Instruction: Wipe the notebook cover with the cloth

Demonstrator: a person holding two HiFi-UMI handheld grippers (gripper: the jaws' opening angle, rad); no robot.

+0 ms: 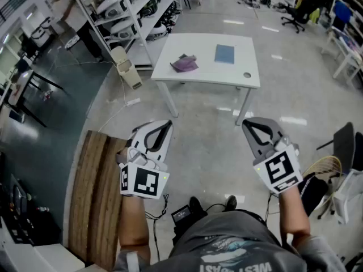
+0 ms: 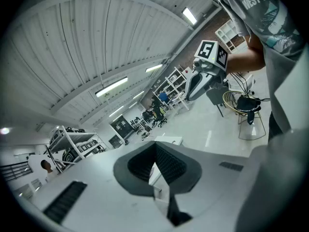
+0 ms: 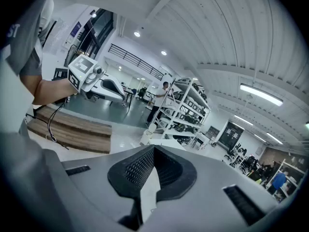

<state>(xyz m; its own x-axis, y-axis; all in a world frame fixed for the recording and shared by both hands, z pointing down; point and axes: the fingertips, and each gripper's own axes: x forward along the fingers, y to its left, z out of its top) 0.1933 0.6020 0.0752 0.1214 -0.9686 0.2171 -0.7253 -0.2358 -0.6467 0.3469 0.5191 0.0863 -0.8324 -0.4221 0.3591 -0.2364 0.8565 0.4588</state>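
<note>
Both grippers are held low in front of the person, well short of the white table [image 1: 204,77] that stands across the floor ahead. The left gripper [image 1: 165,124] has its jaws brought together, tips meeting, with nothing caught between the ribbed pads. The right gripper [image 1: 248,124] is the same, its jaws closed on empty air. The blue notebook [image 1: 224,53] lies flat on the tabletop, right of the middle and toward the far edge. The crumpled purple cloth [image 1: 185,63] sits to its left on the same top, near it but not touching. Neither thing is close to the fingers: a stretch of floor lies between the table and both gripper tips. A small round thing [image 1: 247,75] rests near the table's front right corner. A wooden bench [image 1: 96,191] runs along the person's left side, just beside the left gripper, and white shelving [image 1: 136,4] stands beyond the table's left end
</note>
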